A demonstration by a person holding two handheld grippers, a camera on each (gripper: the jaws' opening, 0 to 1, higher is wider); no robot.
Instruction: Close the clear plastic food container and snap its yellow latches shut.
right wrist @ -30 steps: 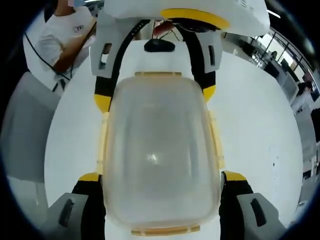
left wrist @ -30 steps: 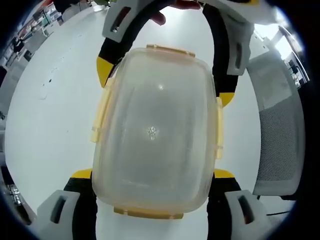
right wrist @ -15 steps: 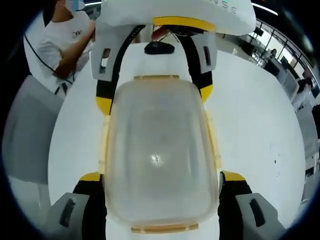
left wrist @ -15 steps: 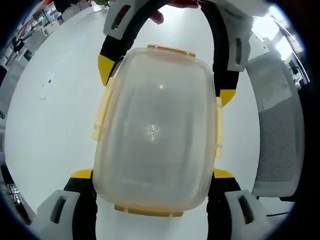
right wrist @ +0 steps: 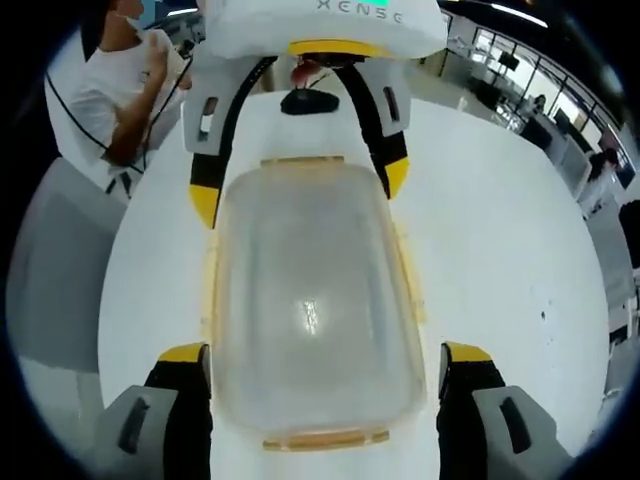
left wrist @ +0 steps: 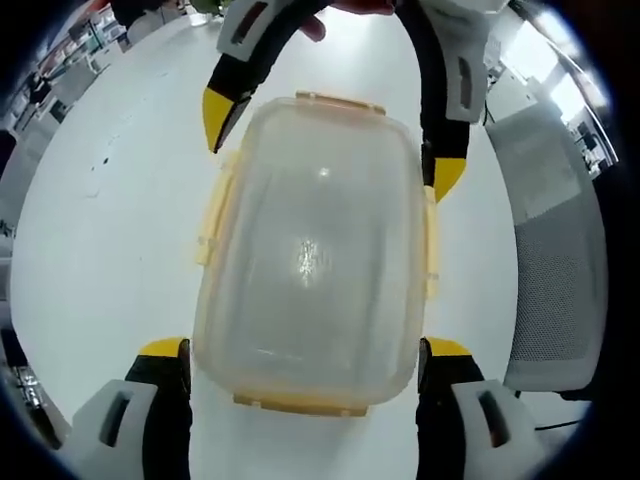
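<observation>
The lidded clear plastic food container (left wrist: 312, 255) lies on the white tabletop (left wrist: 110, 220) between the left tongs (left wrist: 305, 350) and right tongs (right wrist: 325, 350), both spread wide, facing each other across it.

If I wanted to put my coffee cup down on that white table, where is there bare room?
Bare tabletop lies beside the container, on the side away from the mesh chair. It is crowded at the container's two ends, where the left tool and right tool face each other.
</observation>
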